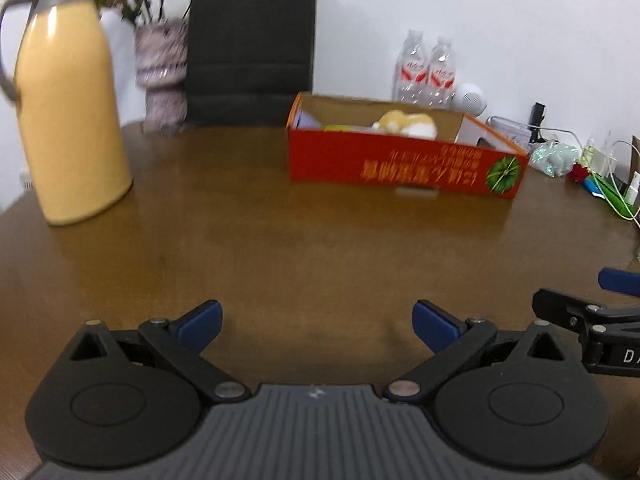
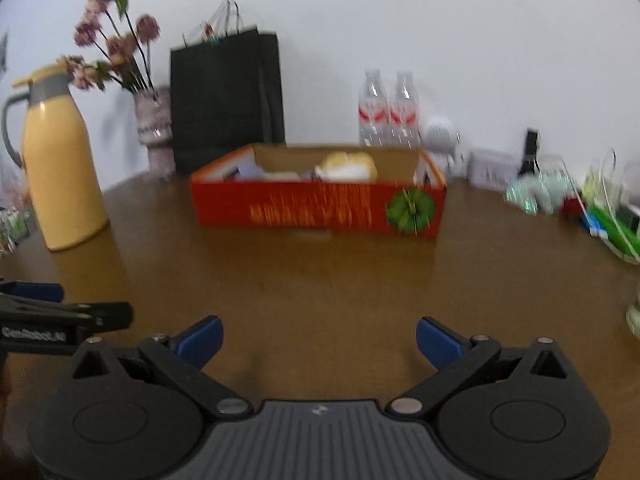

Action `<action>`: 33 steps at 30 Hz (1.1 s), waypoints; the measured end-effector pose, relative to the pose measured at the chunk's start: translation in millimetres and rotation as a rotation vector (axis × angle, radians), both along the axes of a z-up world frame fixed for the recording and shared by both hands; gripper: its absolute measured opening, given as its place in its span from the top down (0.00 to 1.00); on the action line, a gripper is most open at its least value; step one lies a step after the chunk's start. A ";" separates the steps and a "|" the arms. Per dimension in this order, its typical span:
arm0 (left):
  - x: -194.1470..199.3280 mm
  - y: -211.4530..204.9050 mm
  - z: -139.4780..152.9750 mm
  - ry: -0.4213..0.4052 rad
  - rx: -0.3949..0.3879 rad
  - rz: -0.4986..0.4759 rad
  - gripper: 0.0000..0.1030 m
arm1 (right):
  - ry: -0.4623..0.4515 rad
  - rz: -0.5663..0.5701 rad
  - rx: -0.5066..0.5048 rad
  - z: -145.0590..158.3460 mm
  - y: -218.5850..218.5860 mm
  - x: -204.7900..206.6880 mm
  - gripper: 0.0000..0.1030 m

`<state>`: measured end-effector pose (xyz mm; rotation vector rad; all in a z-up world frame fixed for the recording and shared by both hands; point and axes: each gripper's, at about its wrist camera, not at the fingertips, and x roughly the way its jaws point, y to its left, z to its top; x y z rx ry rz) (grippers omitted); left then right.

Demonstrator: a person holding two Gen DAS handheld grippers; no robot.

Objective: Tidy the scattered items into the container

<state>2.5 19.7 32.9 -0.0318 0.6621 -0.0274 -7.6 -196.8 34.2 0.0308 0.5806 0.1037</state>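
A red cardboard box [image 1: 400, 166] stands on the brown table [image 1: 280, 248], open at the top; it also shows in the right wrist view [image 2: 312, 208]. Inside it lie a yellow and white plush toy [image 1: 408, 123] [image 2: 350, 166] and some pale items I cannot make out. My left gripper [image 1: 317, 326] is open and empty, low over the table, well short of the box. My right gripper [image 2: 318, 342] is open and empty, also short of the box. Each gripper shows at the edge of the other's view: the right [image 1: 608, 312], the left [image 2: 52, 316].
A yellow thermos jug [image 1: 68, 112] stands at the left, a vase of flowers [image 2: 154, 128] and a black paper bag [image 1: 250, 44] behind. Two water bottles [image 1: 426, 70] and a white round speaker [image 1: 470, 98] stand behind the box. Small clutter [image 1: 580, 164] lies at the far right.
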 end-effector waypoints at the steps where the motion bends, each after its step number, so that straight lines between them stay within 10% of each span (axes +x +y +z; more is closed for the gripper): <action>1: 0.7 1.0 -5.4 0.013 0.001 0.004 0.00 | 0.015 -0.001 0.012 -4.4 -0.1 0.4 0.00; 33: -0.8 -11.9 -26.2 0.041 0.057 -0.061 0.00 | 0.123 -0.022 -0.050 -29.5 16.9 -4.7 0.00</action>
